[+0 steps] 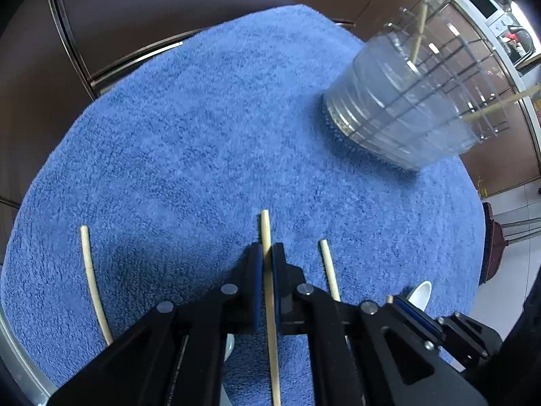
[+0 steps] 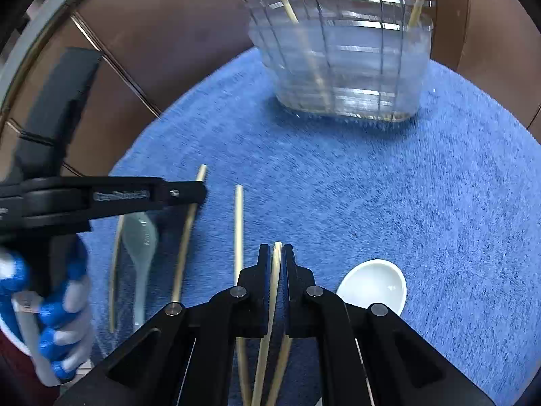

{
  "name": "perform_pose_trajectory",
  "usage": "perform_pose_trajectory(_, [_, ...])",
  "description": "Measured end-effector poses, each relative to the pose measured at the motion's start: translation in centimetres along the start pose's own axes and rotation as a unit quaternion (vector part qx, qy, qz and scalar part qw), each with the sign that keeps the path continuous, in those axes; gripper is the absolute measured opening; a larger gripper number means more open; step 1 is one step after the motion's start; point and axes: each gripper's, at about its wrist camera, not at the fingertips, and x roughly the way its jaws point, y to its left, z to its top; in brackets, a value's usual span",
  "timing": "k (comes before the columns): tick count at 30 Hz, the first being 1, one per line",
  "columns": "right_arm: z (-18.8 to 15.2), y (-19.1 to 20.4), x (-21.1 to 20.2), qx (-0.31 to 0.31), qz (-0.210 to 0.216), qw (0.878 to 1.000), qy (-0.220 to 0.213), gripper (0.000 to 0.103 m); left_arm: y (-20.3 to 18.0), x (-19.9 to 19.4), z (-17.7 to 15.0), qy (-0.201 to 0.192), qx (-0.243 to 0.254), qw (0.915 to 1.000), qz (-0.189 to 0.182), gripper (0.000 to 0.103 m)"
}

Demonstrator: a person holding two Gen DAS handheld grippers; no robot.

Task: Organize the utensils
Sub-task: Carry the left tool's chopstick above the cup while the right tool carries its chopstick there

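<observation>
**Mara:** So, both sets of tongs are pressed together on a chopstick each. The left gripper [image 1: 267,253] pinches one pale chopstick [image 1: 265,230] near its far end, and the right gripper [image 2: 278,253] pinches another chopstick [image 2: 277,253] the same way. Both sticks lie on the blue towel [image 1: 203,118], on the near side of the clear holder [image 1: 399,101].

**Ivo:** And the holder already has some in it?

**Mara:** Two sticks lean inside it [image 2: 417,3]. Nearer the grippers than the holder, two loose chopsticks flank the left gripper's one [image 1: 91,270] [image 1: 329,270], and a white spoon [image 2: 375,286] lies just right of the right gripper. A translucent spoon [image 2: 140,247] lies further left, under the left gripper as the right camera sees it.

**Ivo:** What worries you from here?

**Mara:** Each grip sits close to one end of a long, thin stick. I'd judge the far, unheld length could swing or pivot between the pads on lifting and then miss the holder's mouth. The holder looks light, so a stick knocking its rim could tip it. The two grippers are also close together, so lifting at once risks them bumping.

**Ivo:** And the neighbours?

**Mara:** A second stick runs beside the right one under the fingers. It might drag along.
</observation>
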Motion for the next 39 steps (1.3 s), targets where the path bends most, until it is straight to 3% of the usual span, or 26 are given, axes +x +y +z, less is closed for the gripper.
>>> perform_pose_trajectory(10, [-2.0, 1.6, -6.2, -0.036, 0.018, 0.996, -0.078, 0.005, -0.1, -6.2, -2.6, -0.106, 0.033, 0.9929, -0.043, 0.005])
perform_pose_trajectory(19, [-6.3, 3.7, -12.2, -0.072, 0.017, 0.983, -0.167, 0.005, -1.4, -12.6, -7.9, -0.232, 0.070, 0.9692, -0.042, 0.005])
perform_pose_trajectory(39, [-12.4, 6.6, -19.7, -0.084, 0.004, 0.965, -0.250, 0.005, -0.8, -20.2, -14.6, -0.310, 0.065, 0.9468, -0.058, 0.005])
